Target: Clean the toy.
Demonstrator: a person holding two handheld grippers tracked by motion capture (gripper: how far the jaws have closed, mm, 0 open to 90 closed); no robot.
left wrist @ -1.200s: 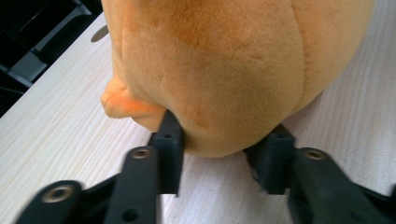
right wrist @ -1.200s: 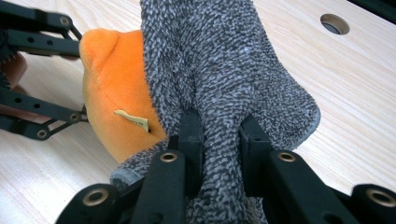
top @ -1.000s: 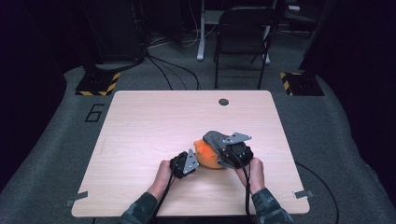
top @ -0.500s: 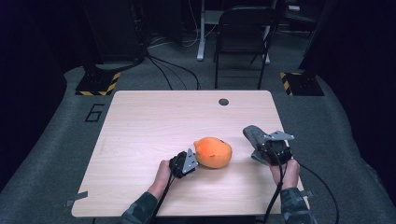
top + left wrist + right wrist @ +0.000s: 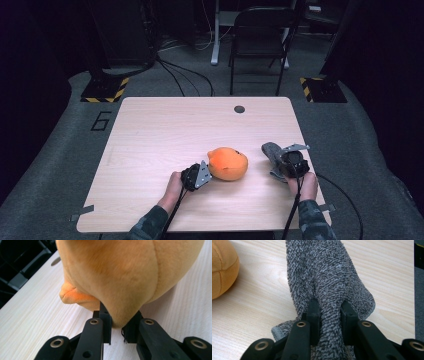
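I am working at the table [image 5: 150,130] with a gripper in each hand. My left gripper [image 5: 204,172] is sitting near the near edge, a little left of the middle, and its jaws have just been closing on the orange plush toy [image 5: 228,163]. In the left gripper view the two black jaws are pinching a fold at the toy's [image 5: 120,277] lower end, with the pads pressed into the fabric and only a narrow gap left between them. The toy is lying on the tabletop just beyond that gripper, towards the middle of the near half, and a small orange flap is sticking out at one side of it.

My right gripper [image 5: 278,162] is sitting towards the right edge, close to the near right corner, well apart from the toy. Its jaws are nearly closed and are clamping a grey terry cloth [image 5: 272,152]. In the right gripper view the cloth [image 5: 329,282] is bunching up into a ridge between the two jaws, and the rest of it is spreading out on the wood in front of them, one rounded corner lying flat. At the left of that view a part of the orange toy [image 5: 222,267] is showing, clear of the cloth.

A small dark round disc [image 5: 239,109] is lying near the far edge.
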